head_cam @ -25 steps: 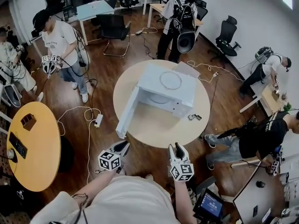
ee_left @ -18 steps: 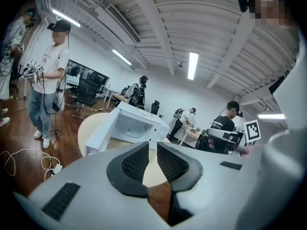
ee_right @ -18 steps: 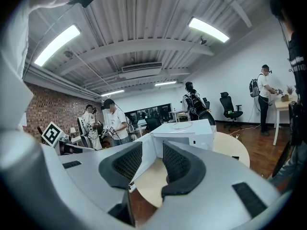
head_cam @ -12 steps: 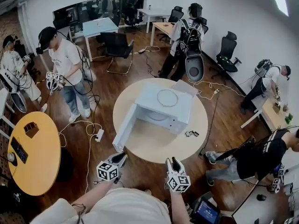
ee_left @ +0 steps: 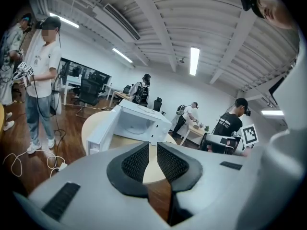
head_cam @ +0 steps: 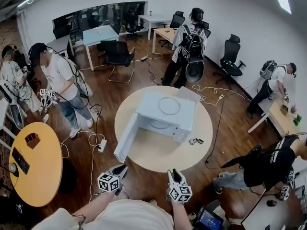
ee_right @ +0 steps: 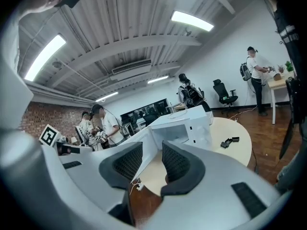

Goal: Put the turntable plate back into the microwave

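Right now you are standing back from the table [head_cam: 158, 153], so both grippers are hanging short of it, touching nothing. The microwave [head_cam: 184, 121] is sitting there with its door [head_cam: 125, 137] open toward you, likely to leave the cavity free for the plate [head_cam: 169, 105], which is lying flat on the microwave's roof. Your left gripper [head_cam: 121, 169] is keeping its jaws pressed almost together, empty. Your right gripper [head_cam: 173, 174] is holding its jaws spread, with nothing between them.

Open microwave [head_cam: 149, 107] on round table [head_cam: 158, 153]
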